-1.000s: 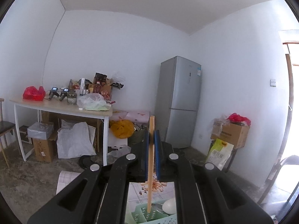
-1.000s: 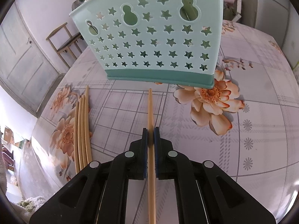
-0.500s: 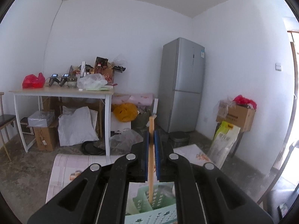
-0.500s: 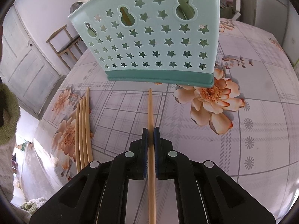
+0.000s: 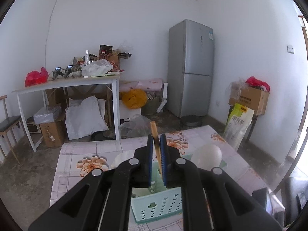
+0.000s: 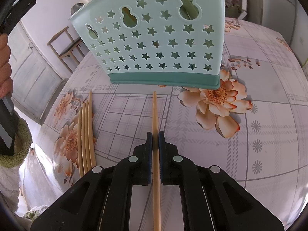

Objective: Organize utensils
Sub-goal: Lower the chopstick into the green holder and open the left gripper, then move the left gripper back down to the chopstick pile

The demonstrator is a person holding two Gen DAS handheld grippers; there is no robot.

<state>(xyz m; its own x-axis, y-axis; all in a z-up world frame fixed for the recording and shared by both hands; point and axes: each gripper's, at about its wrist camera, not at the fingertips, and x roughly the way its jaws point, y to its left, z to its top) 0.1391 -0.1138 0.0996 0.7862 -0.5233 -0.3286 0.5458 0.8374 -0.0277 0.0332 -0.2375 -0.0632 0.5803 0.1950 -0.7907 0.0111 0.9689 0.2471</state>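
Right over the mint-green utensil caddy (image 5: 159, 204), the left gripper (image 5: 156, 150) has a wooden chopstick (image 5: 155, 134) standing between its blue pads, leaning a bit so its top tips away from the right pad. The lower end of that chopstick runs down into the caddy's open top. The jaws have just been easing apart, and there's a visible sliver of space on at least one side of the stick, so it looks loose between the pads and not squeezed. A pale spoon bowl (image 5: 207, 156) sticks up out of the caddy just to the side of it. In front of the caddy's star-punched wall (image 6: 154, 44), the right gripper (image 6: 155, 142) is clamped tight on a second chopstick (image 6: 154, 111), which lies flat on the floral tablecloth (image 6: 259, 105) with its far tip pointing at the caddy's darker base, stopping just short of it. Off to the side of the caddy from that view, a little bundle of four more chopsticks (image 6: 85, 134) lies side by side on the cloth. Way behind the caddy there's a grey fridge (image 5: 190, 67) against the wall.
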